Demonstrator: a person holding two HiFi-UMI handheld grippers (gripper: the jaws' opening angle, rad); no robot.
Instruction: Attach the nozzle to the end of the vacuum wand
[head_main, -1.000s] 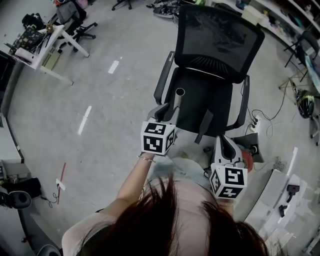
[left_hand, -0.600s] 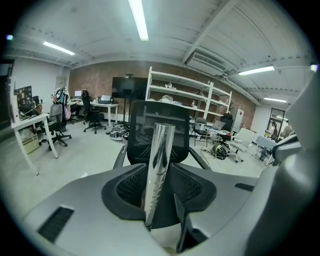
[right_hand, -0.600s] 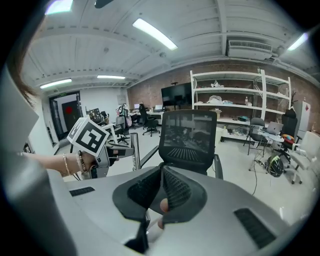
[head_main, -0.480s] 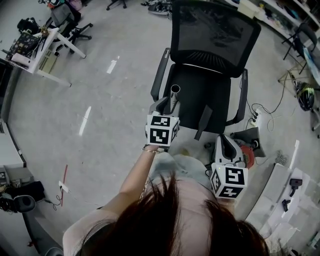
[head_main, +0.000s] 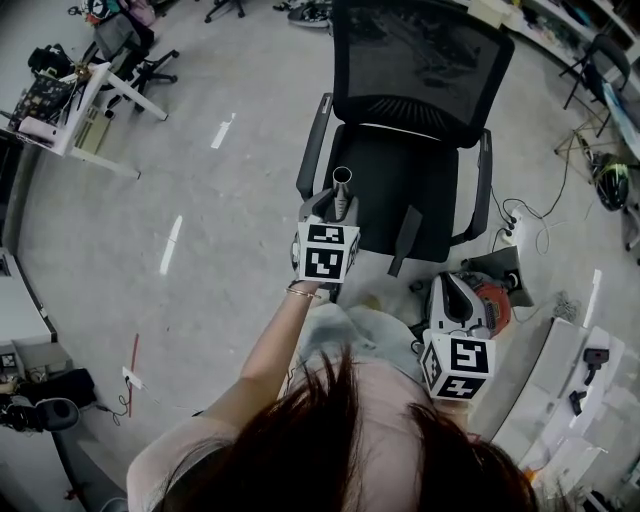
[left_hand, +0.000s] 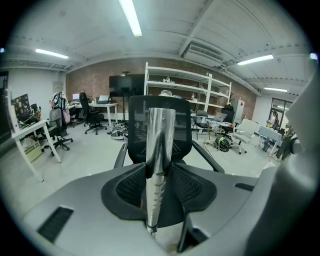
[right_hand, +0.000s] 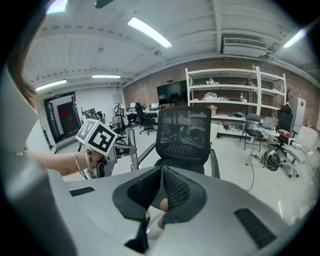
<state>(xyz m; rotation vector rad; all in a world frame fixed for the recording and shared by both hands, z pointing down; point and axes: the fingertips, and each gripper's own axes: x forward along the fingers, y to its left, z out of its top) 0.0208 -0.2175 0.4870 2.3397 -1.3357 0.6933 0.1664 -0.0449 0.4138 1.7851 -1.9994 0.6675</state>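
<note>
A shiny metal vacuum wand (head_main: 342, 186) stands upright in front of the black office chair (head_main: 400, 190), open end on top. My left gripper (head_main: 334, 207) has the wand (left_hand: 159, 145) between its pads, which lie against the tube on both sides while the jaws are opening. A dark flat nozzle (head_main: 404, 240) rests across the chair seat's front edge. My right gripper (head_main: 452, 288) hangs lower right of the chair, shut, with nothing seen between its pads (right_hand: 172, 187). The right gripper view shows the left gripper (right_hand: 125, 150) and the wand (right_hand: 132, 137) at left.
An orange-red machine (head_main: 492, 300) sits on the floor just behind my right gripper, with a power strip and cables (head_main: 515, 235) beyond it. A white desk (head_main: 70, 110) and another chair stand far left. Shelving runs along the back wall (left_hand: 185, 90).
My left gripper with the wand has moved a little up the picture, closer to the chair's left armrest. The right gripper has hardly shifted.
</note>
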